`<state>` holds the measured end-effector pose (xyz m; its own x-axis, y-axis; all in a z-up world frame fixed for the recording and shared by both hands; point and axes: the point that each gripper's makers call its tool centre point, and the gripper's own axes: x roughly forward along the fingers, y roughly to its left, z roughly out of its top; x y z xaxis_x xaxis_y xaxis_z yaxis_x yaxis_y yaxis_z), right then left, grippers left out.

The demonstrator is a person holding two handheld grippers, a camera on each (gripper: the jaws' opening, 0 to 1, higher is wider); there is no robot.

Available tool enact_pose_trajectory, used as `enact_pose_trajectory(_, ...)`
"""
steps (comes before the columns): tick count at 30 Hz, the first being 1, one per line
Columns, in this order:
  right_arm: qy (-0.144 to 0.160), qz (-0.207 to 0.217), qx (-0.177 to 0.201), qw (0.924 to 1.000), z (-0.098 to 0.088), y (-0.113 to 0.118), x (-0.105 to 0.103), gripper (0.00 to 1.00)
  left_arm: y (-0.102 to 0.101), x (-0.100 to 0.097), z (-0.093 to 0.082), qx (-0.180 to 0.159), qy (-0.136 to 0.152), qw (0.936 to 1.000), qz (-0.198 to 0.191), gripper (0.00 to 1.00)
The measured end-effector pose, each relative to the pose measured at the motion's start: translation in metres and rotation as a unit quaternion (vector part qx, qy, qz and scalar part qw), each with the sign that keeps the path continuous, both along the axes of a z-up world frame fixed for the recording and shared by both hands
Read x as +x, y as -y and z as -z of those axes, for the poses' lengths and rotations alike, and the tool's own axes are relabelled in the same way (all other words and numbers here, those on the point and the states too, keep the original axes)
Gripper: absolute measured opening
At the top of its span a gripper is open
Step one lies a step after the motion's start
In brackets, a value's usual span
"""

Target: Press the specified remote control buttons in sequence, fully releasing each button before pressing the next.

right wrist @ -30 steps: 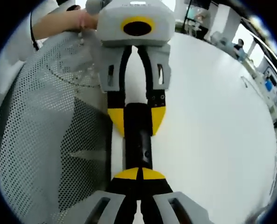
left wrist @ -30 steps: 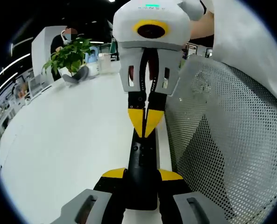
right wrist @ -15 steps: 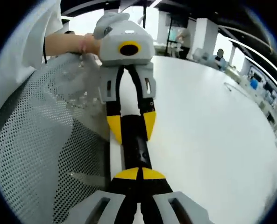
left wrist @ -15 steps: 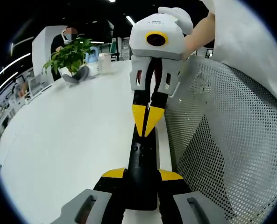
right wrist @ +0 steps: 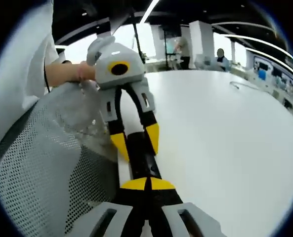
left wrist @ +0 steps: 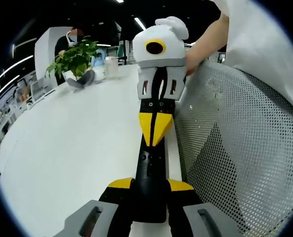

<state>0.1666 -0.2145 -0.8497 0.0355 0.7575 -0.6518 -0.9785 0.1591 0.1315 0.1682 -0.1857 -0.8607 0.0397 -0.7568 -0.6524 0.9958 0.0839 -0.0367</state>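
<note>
Left hand-held gripper is clamping the black remote control by its near end, over the white surface edge beside a mesh chair back. Right hand-held gripper, jaws together, is hovering at the far end. Remote looks light, rigid, slick; grip the sides, clear of buttons.

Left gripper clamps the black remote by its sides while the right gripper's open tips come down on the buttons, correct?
Not quite: the right gripper has its tips shut together, as the left gripper view shows. The left gripper does clamp the black remote by its sides.
</note>
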Motion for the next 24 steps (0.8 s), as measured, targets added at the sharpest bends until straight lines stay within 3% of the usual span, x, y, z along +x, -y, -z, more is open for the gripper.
enact_pose_trajectory(11, 0.050, -0.053, -0.041, 0.9965, 0.0015, -0.0012, -0.0014, 0.00, -0.0001, 0.0000, 0.0004, 0.003, 0.003, 1.0000, 0.002, 0.25)
enact_pose_trajectory(17, 0.081, -0.090, -0.073, 0.9900, 0.0021, -0.0025, -0.0020, 0.00, -0.0002, -0.0004, 0.0003, 0.004, 0.004, 1.0000, 0.003, 0.25)
enact_pose_trajectory(21, 0.114, -0.131, -0.110, 0.9786, 0.0031, -0.0036, -0.0026, 0.00, -0.0002, -0.0006, 0.0002, 0.004, 0.004, 1.0000, 0.003, 0.25)
enact_pose_trajectory(24, 0.121, -0.151, -0.134, 0.9720, 0.0039, -0.0046, -0.0031, 0.00, -0.0002, -0.0008, 0.0002, 0.005, 0.004, 1.0000, 0.003, 0.25)
